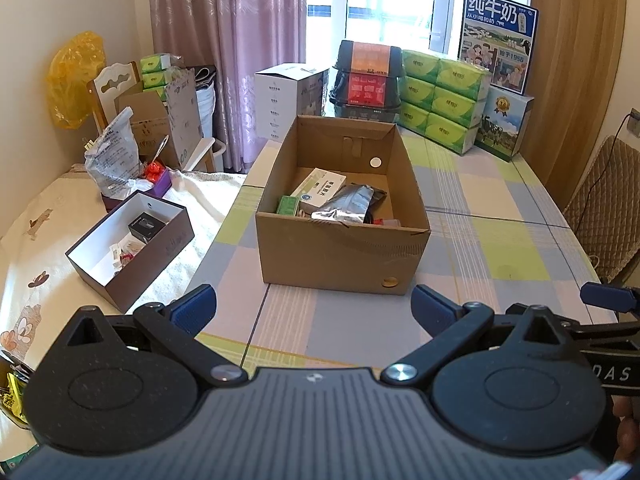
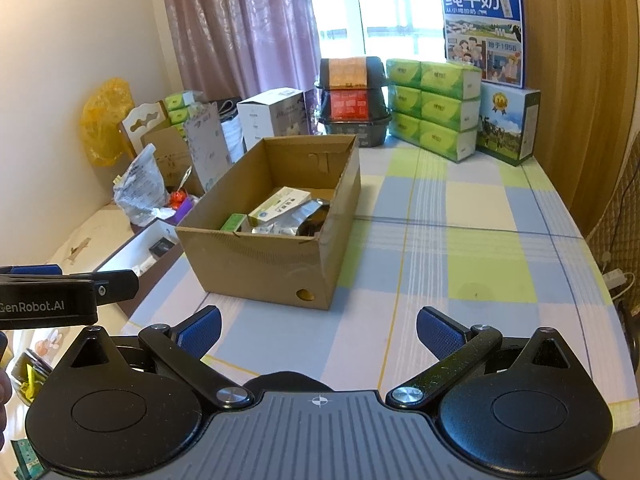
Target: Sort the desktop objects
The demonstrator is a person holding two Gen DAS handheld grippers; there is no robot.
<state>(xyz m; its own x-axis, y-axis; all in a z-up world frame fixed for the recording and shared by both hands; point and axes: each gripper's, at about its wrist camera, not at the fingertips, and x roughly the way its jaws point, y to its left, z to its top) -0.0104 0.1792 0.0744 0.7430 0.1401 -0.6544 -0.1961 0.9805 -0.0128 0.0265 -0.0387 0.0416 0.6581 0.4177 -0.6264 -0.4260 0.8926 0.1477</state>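
Both your grippers, left gripper (image 1: 314, 306) and right gripper (image 2: 318, 330), spread wide, empty. Cardboard box (image 1: 340, 256) ahead on table (image 1: 500, 216): light, thin-walled, crushable. Grip near-wall rim; foil pouch (image 1: 348, 204) inside probably slippery.

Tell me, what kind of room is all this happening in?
Most likely a dining or living room in someone's home. A table under a checked tablecloth stands by a window hung with pink curtains, and household supplies line its far end: green tissue packs and a milk carton box.
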